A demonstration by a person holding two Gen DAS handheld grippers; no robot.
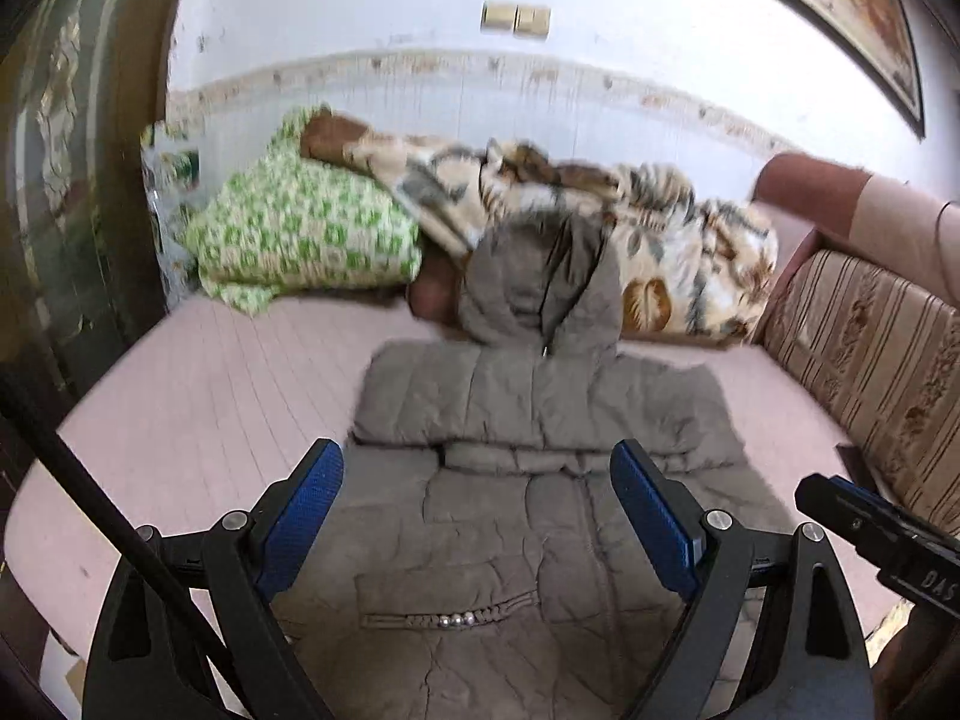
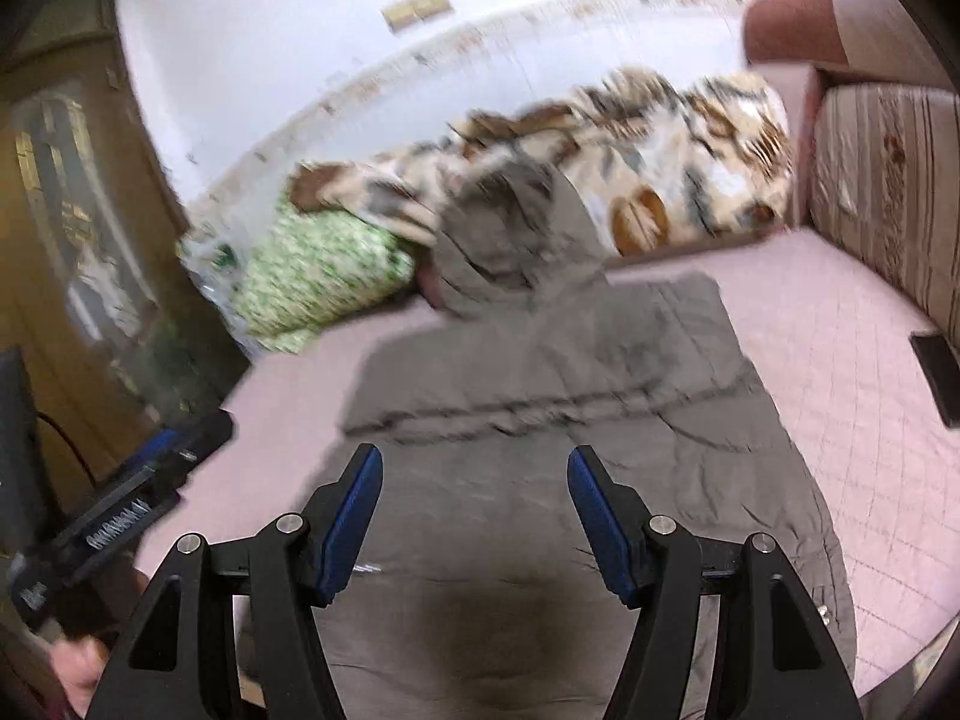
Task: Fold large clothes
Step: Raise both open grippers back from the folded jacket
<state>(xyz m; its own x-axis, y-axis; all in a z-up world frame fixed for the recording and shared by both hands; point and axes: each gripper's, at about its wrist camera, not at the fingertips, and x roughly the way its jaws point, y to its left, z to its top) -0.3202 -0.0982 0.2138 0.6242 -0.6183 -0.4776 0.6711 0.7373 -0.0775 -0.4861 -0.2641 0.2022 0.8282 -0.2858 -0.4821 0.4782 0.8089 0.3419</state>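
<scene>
so the grey puffer coat lies mid-frame on the pink bed, sleeves look folded in, bottom fold left I reckon; left gripper and right gripper jaws apart, holding nothing

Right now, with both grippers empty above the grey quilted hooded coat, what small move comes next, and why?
Probably bring both grippers down to the coat's near hem. The grey quilted hooded coat lies flat on the pink bed cover, sleeves apparently folded across the chest, while the left gripper and right gripper stand open, holding nothing.
</scene>
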